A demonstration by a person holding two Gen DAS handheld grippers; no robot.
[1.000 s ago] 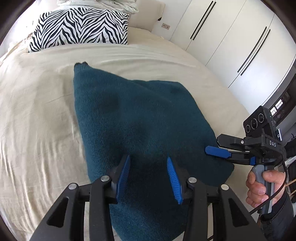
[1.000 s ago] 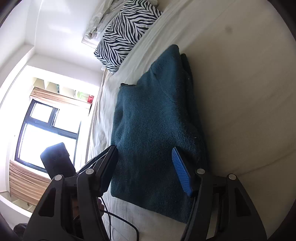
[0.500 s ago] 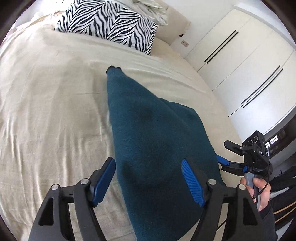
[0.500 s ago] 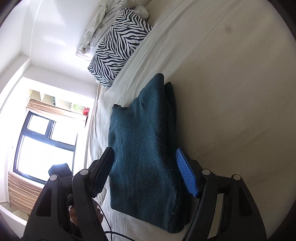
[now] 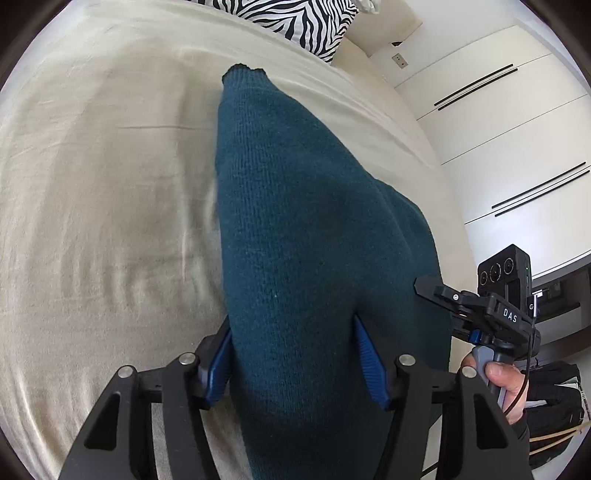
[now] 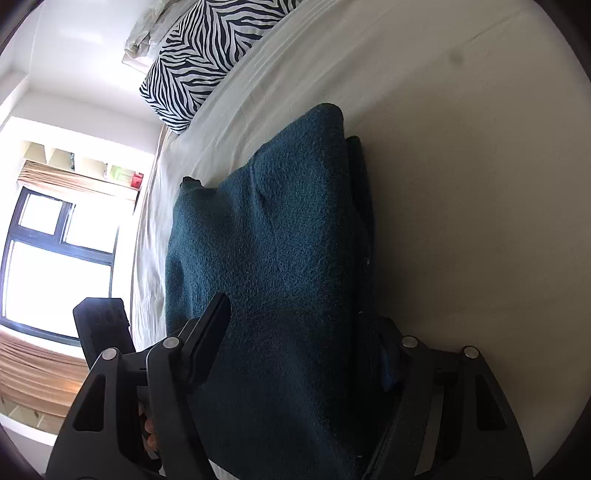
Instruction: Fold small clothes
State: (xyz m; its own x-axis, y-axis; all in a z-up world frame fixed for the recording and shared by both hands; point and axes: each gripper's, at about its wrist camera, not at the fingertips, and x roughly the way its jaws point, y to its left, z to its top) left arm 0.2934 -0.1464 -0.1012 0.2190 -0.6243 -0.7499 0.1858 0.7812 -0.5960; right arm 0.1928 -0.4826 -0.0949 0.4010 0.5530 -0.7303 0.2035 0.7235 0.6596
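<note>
A folded dark teal knit sweater (image 5: 306,236) lies on the cream bed sheet (image 5: 110,192). My left gripper (image 5: 293,362) straddles the sweater's near edge, with cloth filling the gap between its blue pads; the jaws stand wide. My right gripper (image 6: 303,343) straddles the sweater (image 6: 280,240) at its other near corner, with one finger over the cloth and the other under the folded edge. In the left wrist view the right gripper (image 5: 439,295) sits at the sweater's right edge, held by a hand.
A zebra-print pillow (image 5: 295,18) lies at the head of the bed, also in the right wrist view (image 6: 207,59). White wardrobe doors (image 5: 517,147) stand to the right. A window (image 6: 55,258) is on the far side.
Both grippers have moved forward onto the sweater's near edge, so the cloth now sits between the fingers of each. The sweater fills more of both views.
</note>
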